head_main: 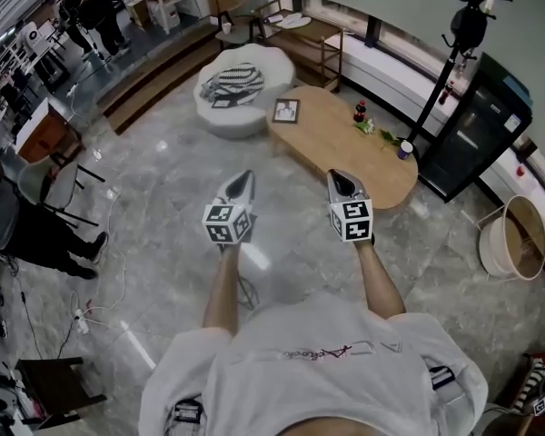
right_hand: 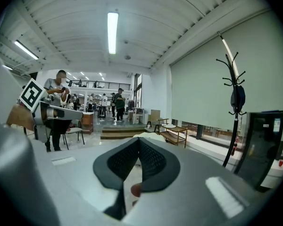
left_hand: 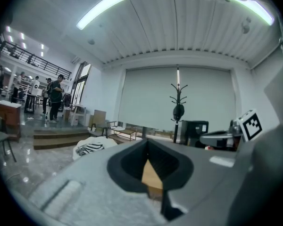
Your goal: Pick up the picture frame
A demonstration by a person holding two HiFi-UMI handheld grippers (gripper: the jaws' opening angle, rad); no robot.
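You are in the approach step — the picture frame (head_main: 285, 111) is not yet reached. It sits on the left end of the wooden coffee table (head_main: 345, 157), well ahead of both claws and about on the line that runs between them. I cannot tell whether it is propped up or lying flat.

Your left claw (head_main: 245, 179) and right claw (head_main: 338, 178) are both clenched with nothing inside, held side by side over the marble floor (head_main: 163, 180).

Next, I think, you must bring one claw to that end of the table, part its jaws wide enough for the frame's edge, and close on it there.

Ahead and to the left of the left claw, just beside the table, stands a white pouf (head_main: 254, 116) with a striped cloth (head_main: 233, 82) — keep the claw off it. The red bottle (head_main: 360, 111) and the dark cup (head_main: 405, 150) are ahead and to the right of the right claw, apart from the frame, and should not be in your way.
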